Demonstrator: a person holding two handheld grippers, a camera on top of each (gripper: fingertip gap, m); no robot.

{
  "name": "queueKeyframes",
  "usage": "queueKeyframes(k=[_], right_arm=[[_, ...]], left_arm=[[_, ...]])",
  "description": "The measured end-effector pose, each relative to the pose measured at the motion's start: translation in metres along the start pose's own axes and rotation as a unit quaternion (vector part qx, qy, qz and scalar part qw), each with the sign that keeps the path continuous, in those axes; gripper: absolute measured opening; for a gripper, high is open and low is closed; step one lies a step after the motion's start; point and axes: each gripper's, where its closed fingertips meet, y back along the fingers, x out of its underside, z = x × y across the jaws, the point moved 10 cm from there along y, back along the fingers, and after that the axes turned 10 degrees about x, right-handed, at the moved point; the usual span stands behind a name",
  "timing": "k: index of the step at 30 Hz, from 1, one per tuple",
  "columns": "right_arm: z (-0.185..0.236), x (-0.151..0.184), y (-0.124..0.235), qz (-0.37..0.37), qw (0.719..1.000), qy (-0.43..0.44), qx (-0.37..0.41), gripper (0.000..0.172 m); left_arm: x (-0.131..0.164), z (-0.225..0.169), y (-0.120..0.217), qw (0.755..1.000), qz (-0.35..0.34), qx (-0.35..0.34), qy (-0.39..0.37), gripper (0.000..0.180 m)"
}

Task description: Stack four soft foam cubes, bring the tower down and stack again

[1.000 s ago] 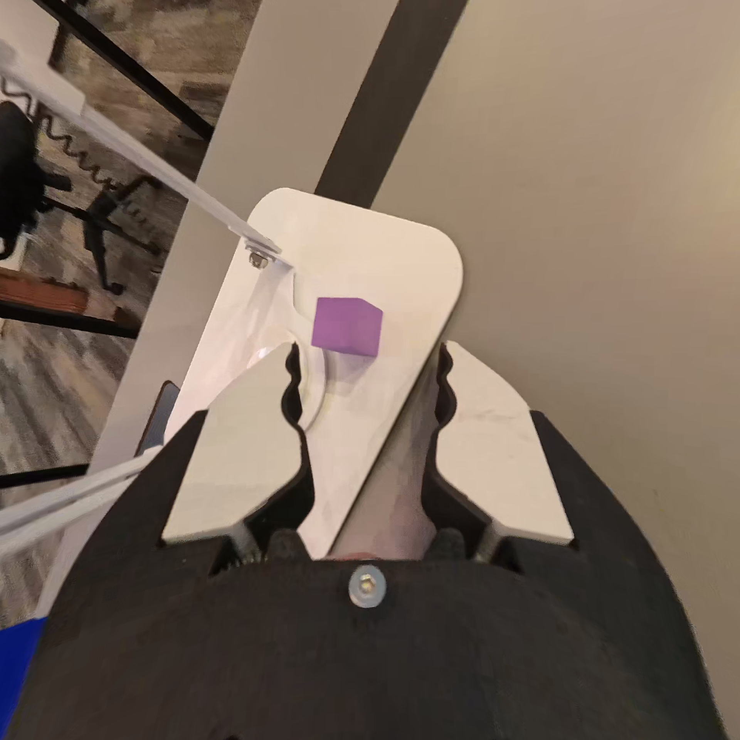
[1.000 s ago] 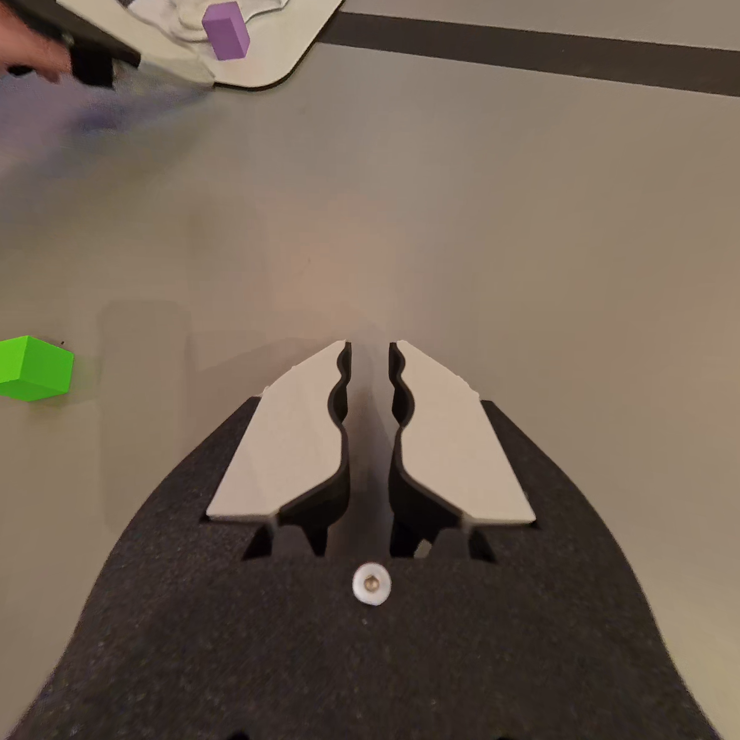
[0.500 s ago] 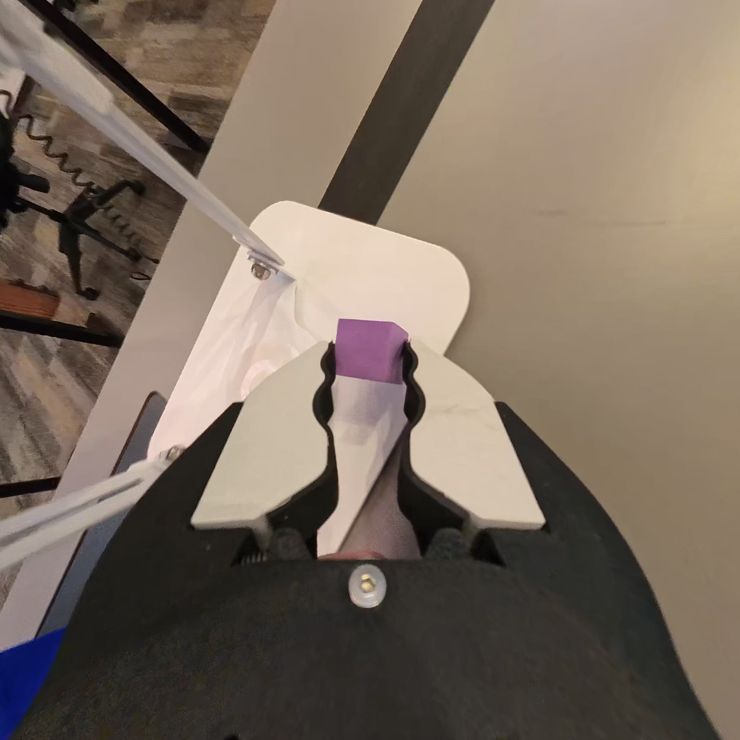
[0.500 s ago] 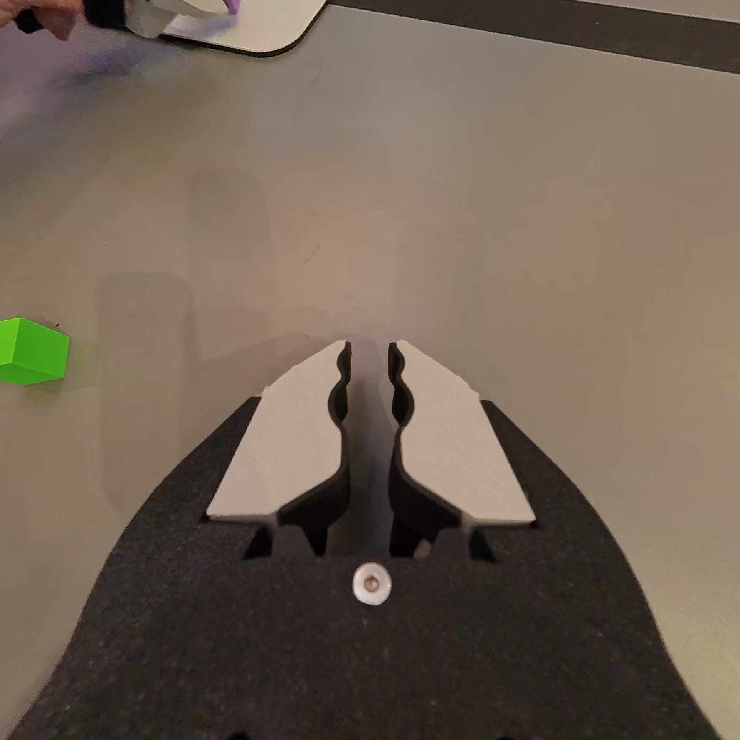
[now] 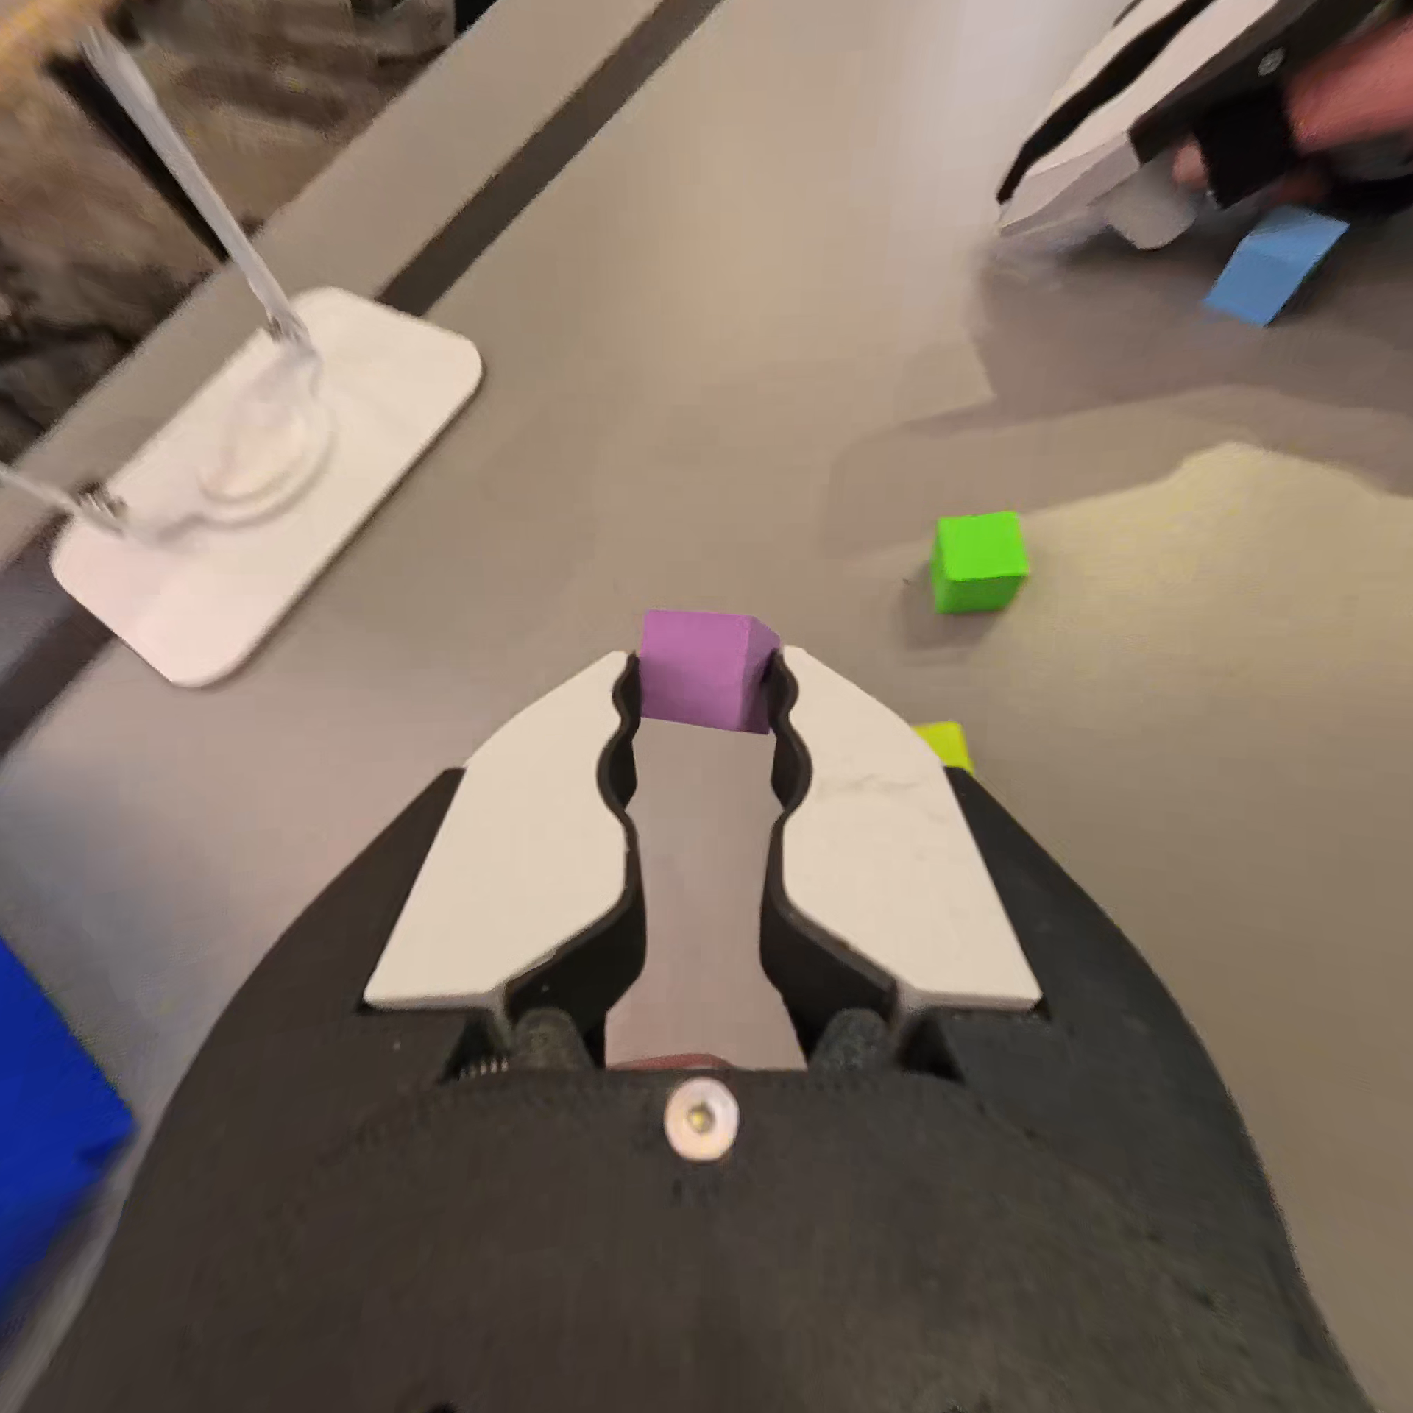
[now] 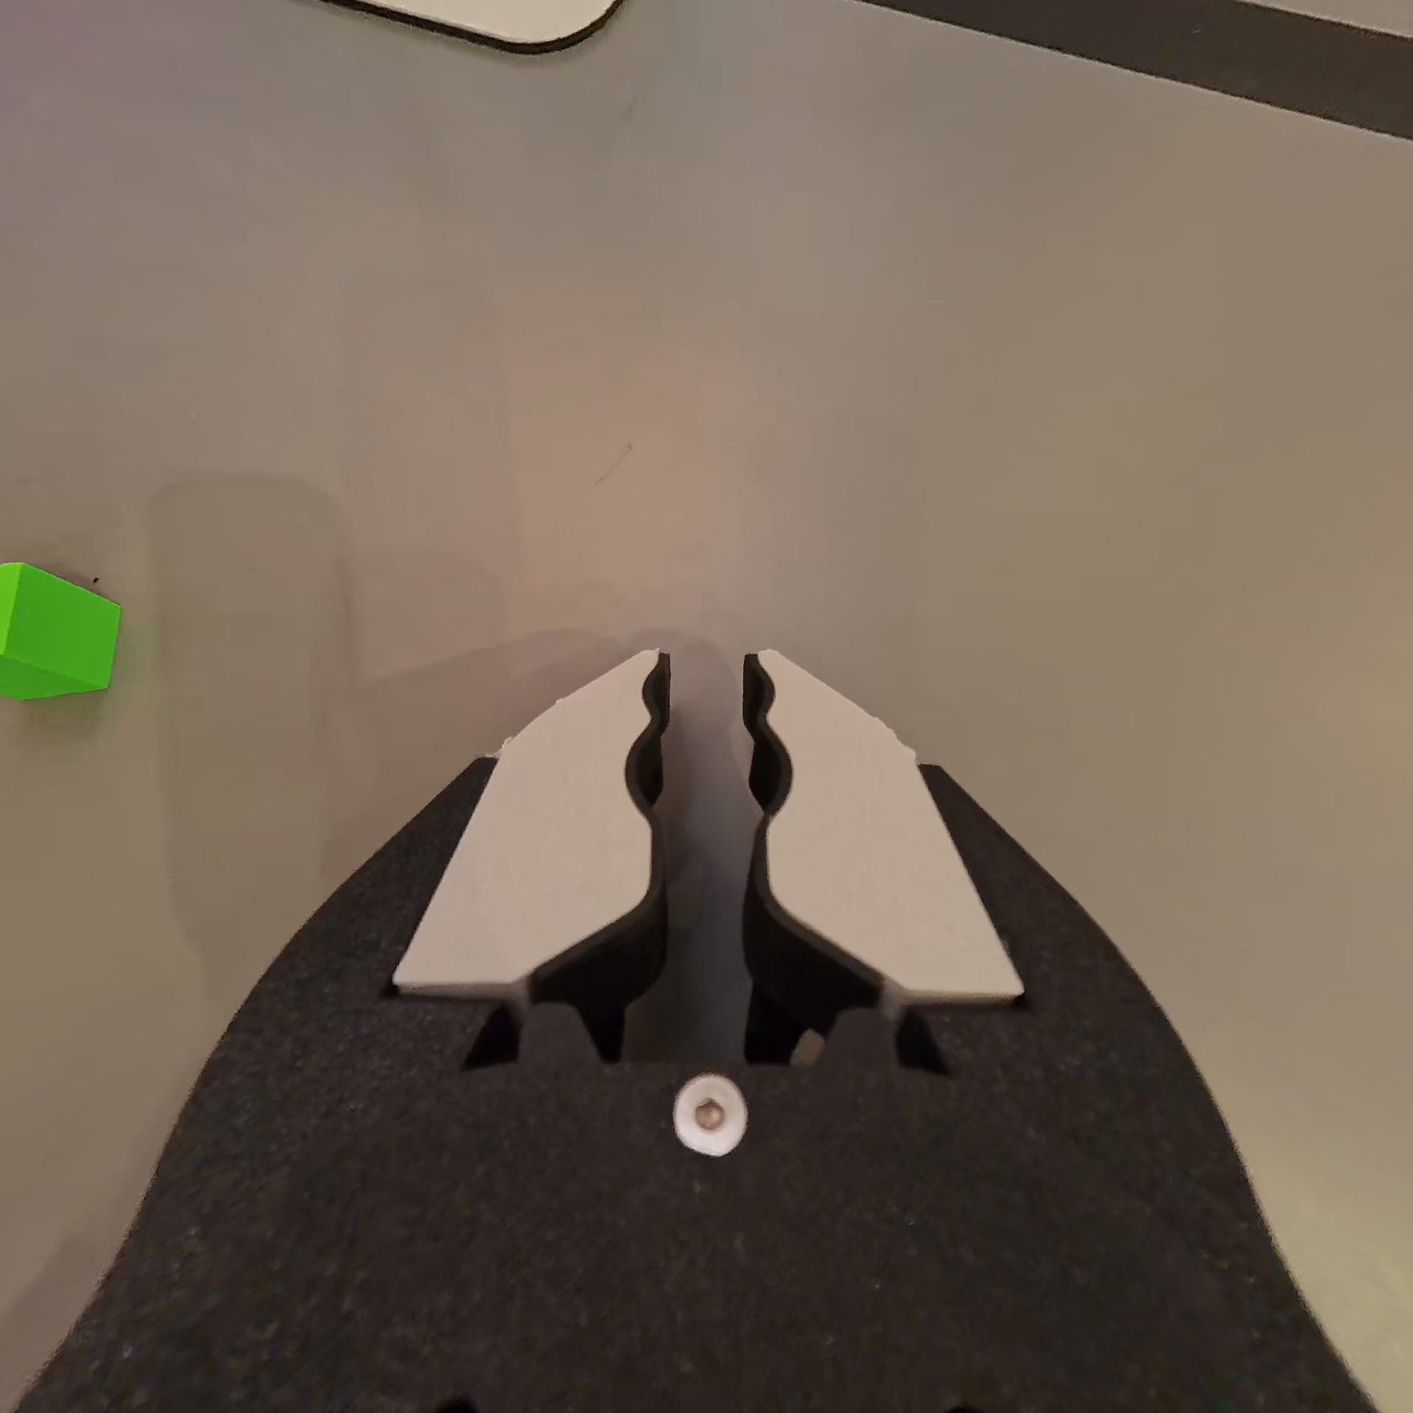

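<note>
Purple cube [image 5: 707, 673] sits pinched between the left gripper [image 5: 702, 667] pads, lifted off the table [image 5: 688, 321]; the green cube [image 5: 979, 562] lies ahead to its right. Right gripper [image 6: 705, 657] hangs slightly parted, holding nothing.

Yellow-green cube [image 5: 944, 743] mostly hidden behind my left tongs' right finger. Blue cube [image 5: 1273, 264] partly covered by my right tongs [image 5: 1017, 191], blurred. Green cube [image 6: 53, 631] cut by frame edge. White base plate [image 6: 489, 19] cropped at top. Blue object [image 5: 46, 1132] cut off, unidentifiable.
</note>
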Motion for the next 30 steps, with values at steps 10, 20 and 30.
queueKeyframes(k=[10, 20, 30], right_arm=[[0.002, 0.001, 0.0, 0.004, 1.0, 0.005, -0.001, 0.018], [0.001, 0.001, -0.002, 0.011, 1.0, 0.001, -0.006, 0.018], [0.001, 0.001, -0.003, 0.012, 1.0, 0.001, -0.008, 0.018]], left_arm=[[0.014, -0.058, 0.001, 1.0, 0.012, -0.009, 0.002, 0.032], [0.011, -0.069, -0.016, 0.997, 0.067, -0.037, 0.022, 0.032], [0.014, -0.064, -0.022, 0.992, 0.102, -0.059, 0.052, 0.032]])
